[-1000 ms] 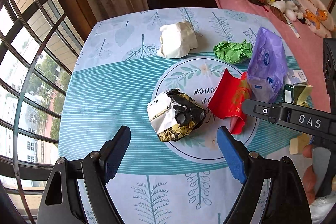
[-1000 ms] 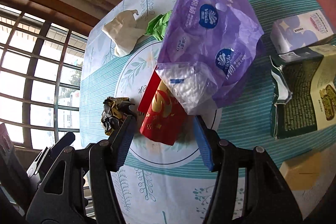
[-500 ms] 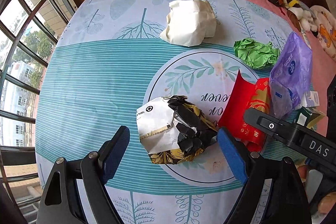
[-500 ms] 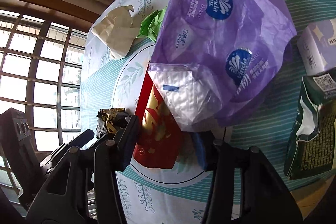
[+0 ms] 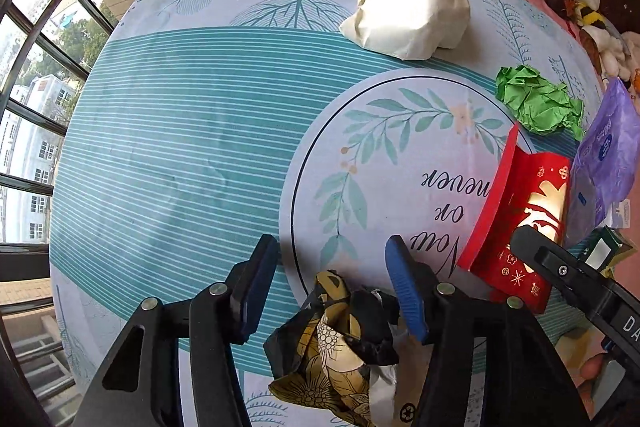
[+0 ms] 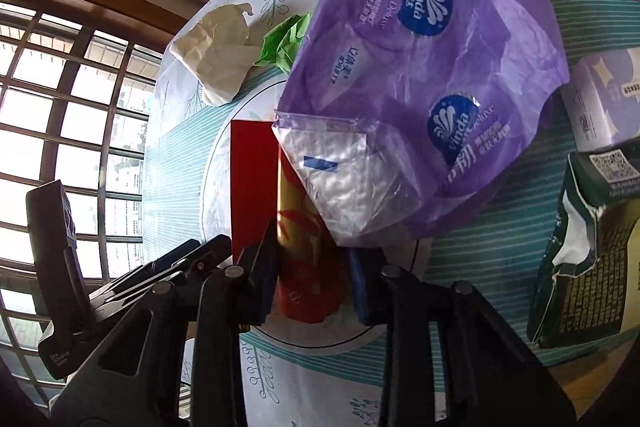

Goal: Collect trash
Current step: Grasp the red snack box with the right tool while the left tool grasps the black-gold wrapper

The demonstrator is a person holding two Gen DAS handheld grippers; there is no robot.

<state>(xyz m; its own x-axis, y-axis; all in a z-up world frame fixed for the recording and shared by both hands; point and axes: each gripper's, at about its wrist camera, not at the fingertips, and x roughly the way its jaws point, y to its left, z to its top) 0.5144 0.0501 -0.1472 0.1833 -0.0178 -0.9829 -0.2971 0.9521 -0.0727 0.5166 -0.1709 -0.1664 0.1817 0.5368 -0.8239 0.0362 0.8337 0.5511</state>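
While 2 grippers gape, 1 red packet [image 6: 256,187], 1 green wad [image 5: 538,99] – 1 purple bag [image 6: 432,39].

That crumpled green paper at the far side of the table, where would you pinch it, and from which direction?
Grip the green paper ball across its middle, coming down from above. It is a loose, rounded wad with ridges all over, so any pair of opposite sides would probably hold. From above also avoids the purple tissue bag beside it and the red packet in front.
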